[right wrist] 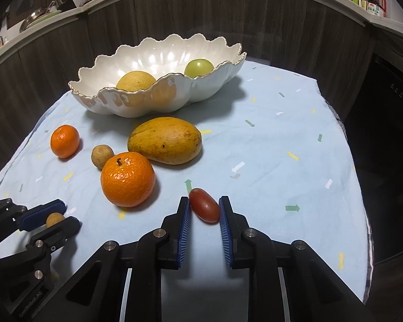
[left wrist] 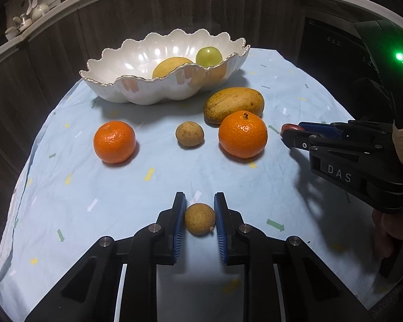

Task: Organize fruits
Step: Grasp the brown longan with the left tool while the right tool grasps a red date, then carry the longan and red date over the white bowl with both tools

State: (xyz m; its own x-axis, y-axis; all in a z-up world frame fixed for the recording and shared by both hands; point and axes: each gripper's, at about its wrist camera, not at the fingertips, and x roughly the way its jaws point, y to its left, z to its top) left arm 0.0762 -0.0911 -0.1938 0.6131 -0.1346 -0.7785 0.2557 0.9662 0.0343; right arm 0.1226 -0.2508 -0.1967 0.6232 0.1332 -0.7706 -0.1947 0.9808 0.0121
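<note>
At lower centre the left gripper is clamped on a small brown fruit, the right gripper on a red fruit; the bowl, upper centre, holds two, while mango, two oranges and another brown fruit remain outside
</note>
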